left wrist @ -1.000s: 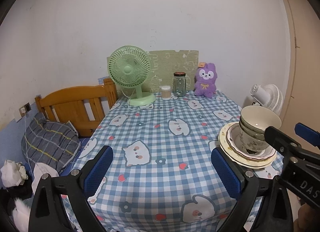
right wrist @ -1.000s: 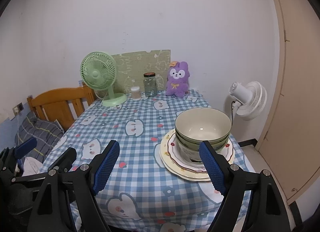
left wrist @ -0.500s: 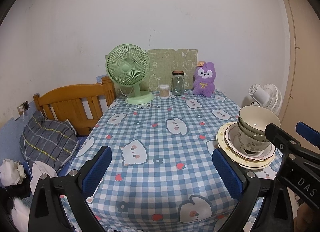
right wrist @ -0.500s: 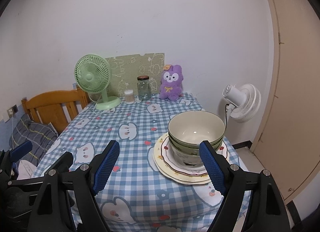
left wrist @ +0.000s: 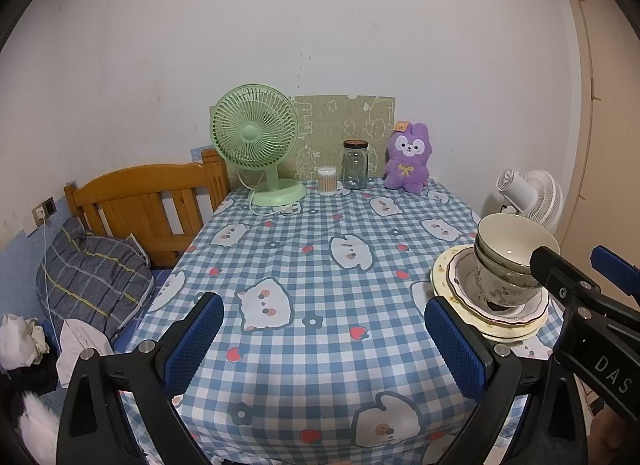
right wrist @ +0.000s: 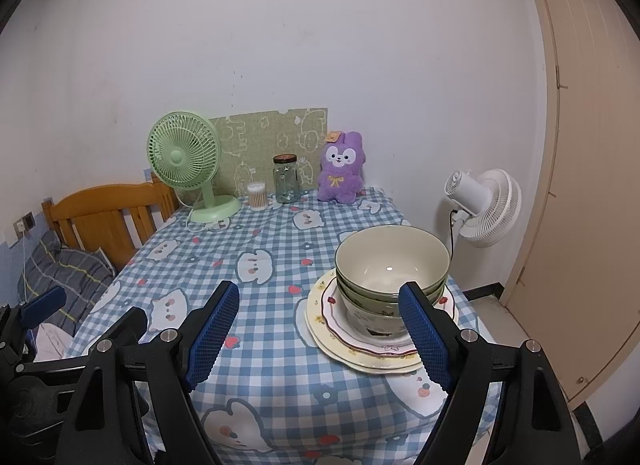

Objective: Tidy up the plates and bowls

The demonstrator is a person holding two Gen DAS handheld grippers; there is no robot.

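Bowls [right wrist: 390, 277] stacked on plates [right wrist: 332, 335] sit beyond the right gripper's [right wrist: 320, 331] released fingers, untouched.

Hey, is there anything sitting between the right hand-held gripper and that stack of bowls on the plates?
Nothing visible. The right hand-held gripper is open and empty, and only bare checked tablecloth lies between it and the stacked bowls on the plates. The green fan, glass jar and purple plush stand along the far edge.

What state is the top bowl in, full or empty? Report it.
Empty: the cream interior of the top green ceramic bowl is bare to the bottom, showing only a light glint.
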